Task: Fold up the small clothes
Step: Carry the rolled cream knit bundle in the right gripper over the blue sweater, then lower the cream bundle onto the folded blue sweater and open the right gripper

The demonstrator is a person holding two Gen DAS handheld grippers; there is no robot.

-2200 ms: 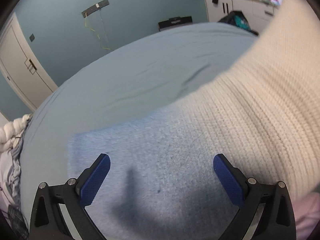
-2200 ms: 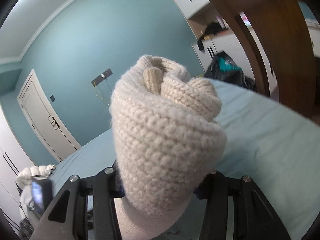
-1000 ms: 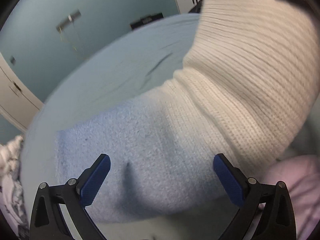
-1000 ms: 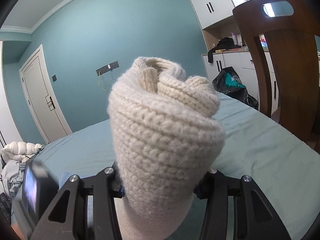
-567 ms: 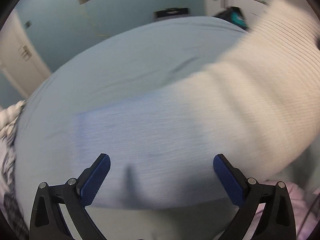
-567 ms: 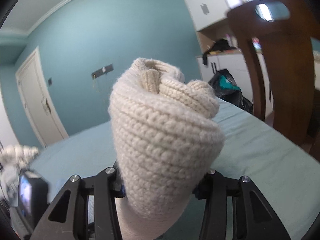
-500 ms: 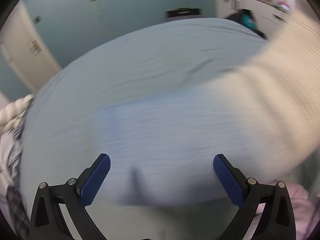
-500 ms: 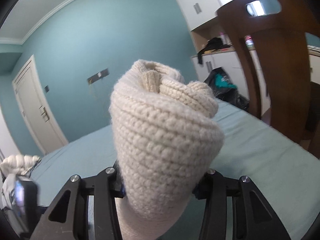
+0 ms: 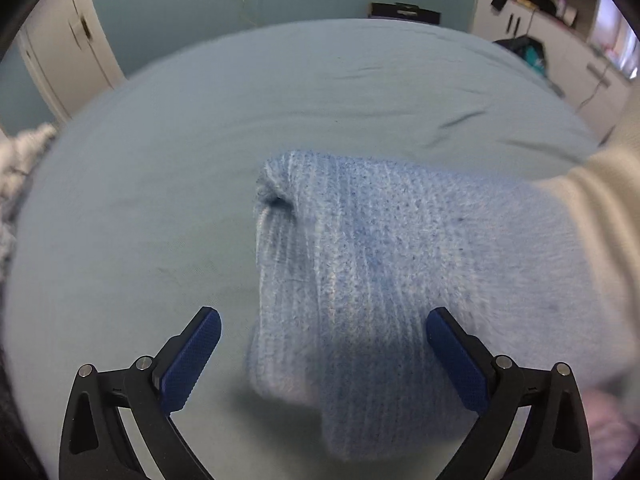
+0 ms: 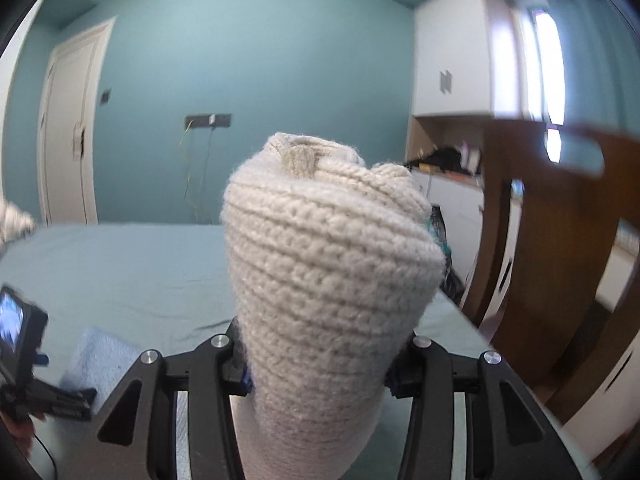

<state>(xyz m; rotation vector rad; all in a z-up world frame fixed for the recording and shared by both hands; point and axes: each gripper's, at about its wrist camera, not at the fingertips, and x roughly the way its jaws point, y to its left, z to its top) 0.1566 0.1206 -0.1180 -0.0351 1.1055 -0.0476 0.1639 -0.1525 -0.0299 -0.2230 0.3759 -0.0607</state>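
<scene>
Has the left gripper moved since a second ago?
Yes. The left gripper has shifted left across the bed: the blue knit's left edge now sits between its fingers.

Left claw (image 9: 322, 354): two black, angular arms with open triangular cut-outs in each. Two round silver screw heads sit on the upper edge of each arm. The fingers (image 9: 191, 364) carry royal-blue pads with a fine knurled, diamond-grid texture, long and flat with rounded tips.

Right claw (image 10: 320, 372): same black frame, same triangular cut-outs, two silver screw heads per arm. Only slivers of its blue pads (image 10: 245, 378) show at the inner edges. Pale grey metal plate visible between the black arms low in the right wrist view.

In the right wrist view the left unit shows as a black body with a small lit screen (image 10: 14, 330) on its back; the screen is too blurred to read.
</scene>
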